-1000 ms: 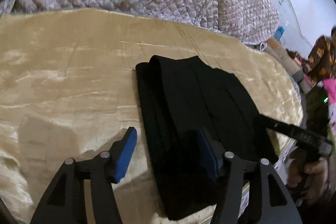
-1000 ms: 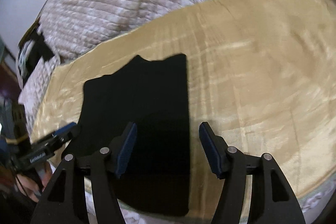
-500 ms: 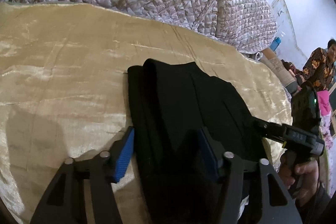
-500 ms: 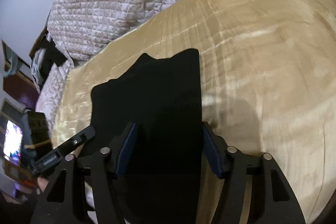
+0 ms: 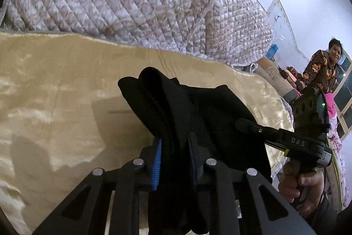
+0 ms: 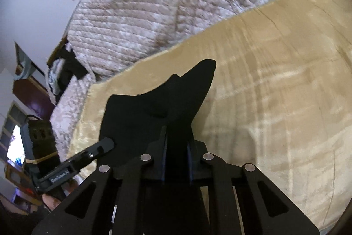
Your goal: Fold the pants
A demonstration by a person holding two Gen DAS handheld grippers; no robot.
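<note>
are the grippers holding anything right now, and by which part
Yes. Both have just closed on the folded black pants: the left hand-held gripper pinches the near edge at its left corner, the right hand-held gripper the same edge's right corner.

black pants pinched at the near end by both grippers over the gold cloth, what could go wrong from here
The black pants are several thick folded layers; the left gripper and right gripper, which have just closed on them, grip only the near edge, so inner layers might slip out. The far end sags unevenly, so the fold could land crooked. The gold cloth may drag and wrinkle.
</note>
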